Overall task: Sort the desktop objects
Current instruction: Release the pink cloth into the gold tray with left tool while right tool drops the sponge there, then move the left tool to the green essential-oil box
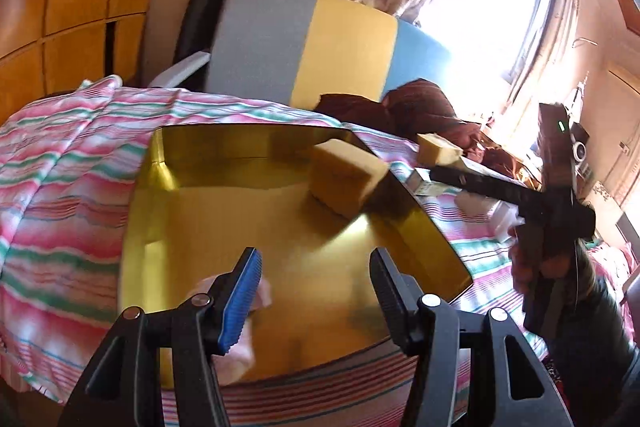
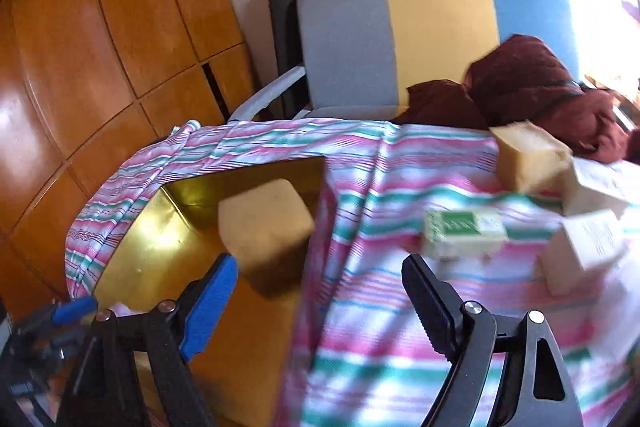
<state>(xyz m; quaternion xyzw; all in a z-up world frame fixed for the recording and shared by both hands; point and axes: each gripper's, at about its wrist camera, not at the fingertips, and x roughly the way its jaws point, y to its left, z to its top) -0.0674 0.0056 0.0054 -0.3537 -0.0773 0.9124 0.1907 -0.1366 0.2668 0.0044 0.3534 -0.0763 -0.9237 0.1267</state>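
Note:
A gold tray (image 1: 156, 227) (image 2: 156, 227) lies on the striped cloth. A tan sponge-like block (image 1: 344, 183) (image 2: 264, 223) is inside it near the right wall, blurred. My left gripper (image 1: 316, 259) hovers open over the tray's near end with nothing between its fingers. My right gripper (image 2: 320, 279) is open too, above the tray's right edge and just short of that block. A second tan block (image 1: 438, 149) (image 2: 532, 163), a green-and-white box (image 2: 464, 233) and white boxes (image 2: 584, 247) sit on the cloth to the right.
A pale pink item (image 1: 260, 293) lies in the tray beside my left finger. The pink, green and white striped cloth (image 1: 60, 187) covers the table. Behind stand a grey, yellow and blue chair (image 2: 400, 39) with a dark red garment (image 2: 532, 83), and wooden cabinets (image 2: 100, 47) at left.

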